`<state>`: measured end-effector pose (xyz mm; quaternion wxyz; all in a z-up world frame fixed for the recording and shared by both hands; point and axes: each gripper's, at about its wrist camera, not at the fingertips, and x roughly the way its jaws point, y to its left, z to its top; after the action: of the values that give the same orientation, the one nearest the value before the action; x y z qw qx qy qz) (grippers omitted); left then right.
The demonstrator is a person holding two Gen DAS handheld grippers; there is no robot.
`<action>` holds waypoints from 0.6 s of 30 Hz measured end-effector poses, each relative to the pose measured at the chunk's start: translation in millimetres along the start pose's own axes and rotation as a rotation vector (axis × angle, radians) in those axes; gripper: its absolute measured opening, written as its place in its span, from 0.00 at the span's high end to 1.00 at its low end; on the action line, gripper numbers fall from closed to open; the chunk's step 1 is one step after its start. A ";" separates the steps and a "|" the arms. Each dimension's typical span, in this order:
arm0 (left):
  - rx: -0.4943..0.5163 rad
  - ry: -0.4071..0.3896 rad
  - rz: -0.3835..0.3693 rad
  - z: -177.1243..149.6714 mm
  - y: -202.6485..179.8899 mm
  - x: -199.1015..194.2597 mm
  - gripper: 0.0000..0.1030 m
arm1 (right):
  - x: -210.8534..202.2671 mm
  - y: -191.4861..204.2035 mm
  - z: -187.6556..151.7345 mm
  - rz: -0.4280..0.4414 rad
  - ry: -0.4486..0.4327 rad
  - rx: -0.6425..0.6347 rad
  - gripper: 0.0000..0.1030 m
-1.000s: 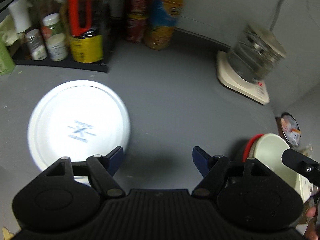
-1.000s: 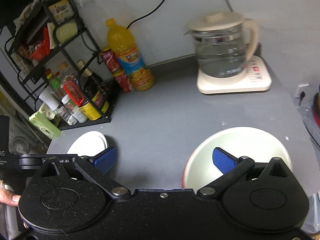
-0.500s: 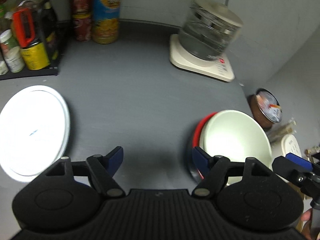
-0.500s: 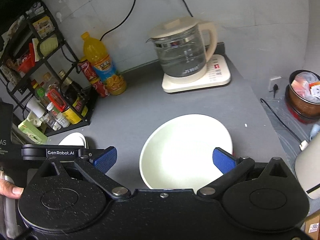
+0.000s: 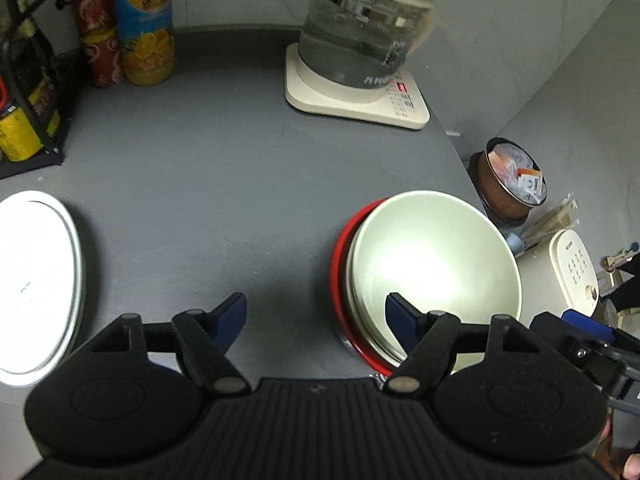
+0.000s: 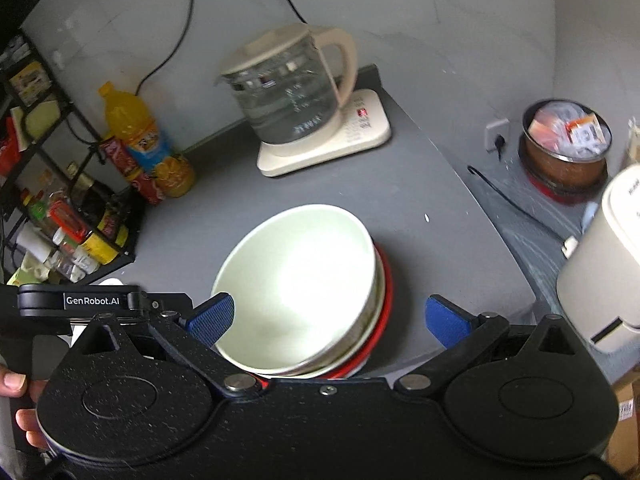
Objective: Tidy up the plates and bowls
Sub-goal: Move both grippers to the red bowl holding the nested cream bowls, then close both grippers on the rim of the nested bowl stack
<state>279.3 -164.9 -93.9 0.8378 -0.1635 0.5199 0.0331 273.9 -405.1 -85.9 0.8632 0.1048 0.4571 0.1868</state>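
Observation:
A pale green bowl (image 5: 436, 264) sits on a stack with a red plate (image 5: 340, 264) under it, near the grey counter's right edge. It also shows in the right wrist view (image 6: 304, 276), with the red plate's rim (image 6: 386, 280) at its right. A white plate (image 5: 36, 280) lies upside down at the left. My left gripper (image 5: 316, 320) is open and empty, its right finger over the bowl's near rim. My right gripper (image 6: 328, 318) is open and empty, hovering just above the bowl's near side.
A glass kettle (image 5: 360, 44) on a cream base stands at the back. An orange juice bottle (image 5: 144, 24), red cans (image 5: 98, 36) and a black spice rack (image 6: 60, 200) fill the back left. A brown bin (image 6: 566, 148) and white appliance (image 6: 600, 272) stand beyond the counter's right edge.
Both grippers have swung right, from the white plate toward the bowl stack. The bowl stack now lies between the right gripper's fingers, and the white plate has slid to the left edge.

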 end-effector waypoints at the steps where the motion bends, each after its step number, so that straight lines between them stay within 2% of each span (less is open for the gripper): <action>1: 0.002 0.008 -0.008 0.5 -0.8 3.4 0.28 | 2.4 -1.2 -1.1 -0.002 0.005 0.007 0.00; 5: 0.013 0.028 -0.008 3.4 -3.8 15.2 0.28 | 13.3 -5.0 -3.7 -0.008 0.025 0.030 0.04; 11: 0.028 0.062 -0.018 8.7 -5.1 31.2 0.28 | 35.2 -14.8 -4.7 -0.003 0.081 0.095 0.22; 13: 0.032 0.074 -0.025 11.4 -5.3 36.7 0.28 | 43.3 -17.3 -6.0 0.000 0.105 0.116 0.34; 18: 0.034 0.106 -0.035 18.5 -5.4 51.9 0.28 | 56.8 -23.8 -8.0 -0.025 0.133 0.159 0.44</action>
<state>320.2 -170.2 -130.9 0.8122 -0.1600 0.5610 0.0009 301.7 -402.9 -141.3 0.8222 0.1549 0.5280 0.1457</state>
